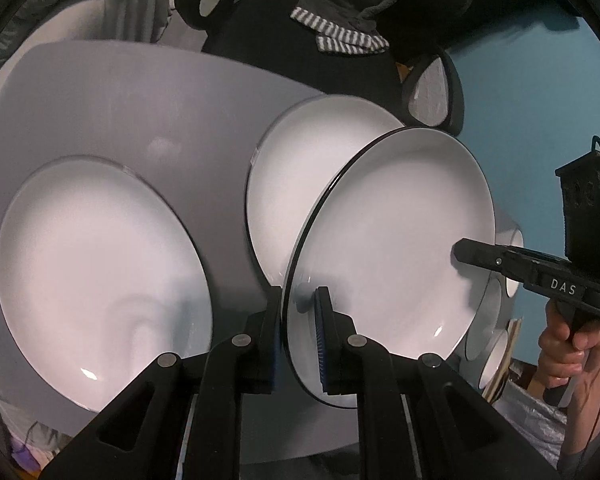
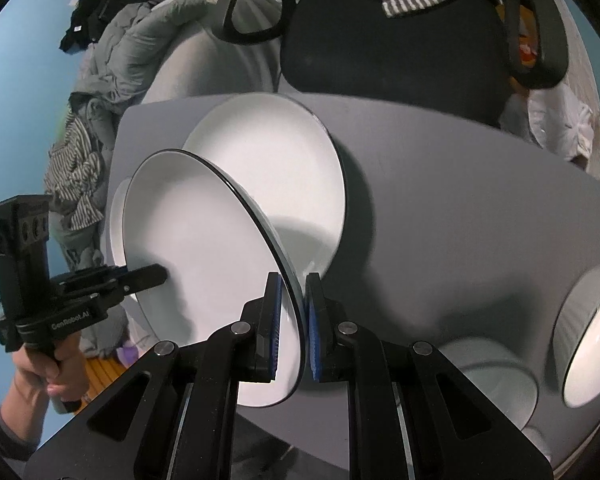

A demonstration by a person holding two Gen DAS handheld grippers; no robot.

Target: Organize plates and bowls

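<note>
**Plate gripped at both rims, raised over worktop**

Left wrist view: left gripper fingers nearly closed, pinching near rim of held plate, white with dark edge, tilted steeply. Right gripper clamped on far rim of same plate, hand on its grip. Second plate flat on grey worktop, just behind held plate, partly covered by it. Third plate flat at left, apart from the others. Bowls partly hidden behind held plate at right.

Right wrist view: right gripper fingers nearly closed on plate rim, blue pads either side. Held plate clear of worktop, tilted. Left gripper gripping opposite rim, hand below. Second plate flat beyond. Bowl on its side at right; another bowl near it, blurred. Chair beyond worktop.
</note>
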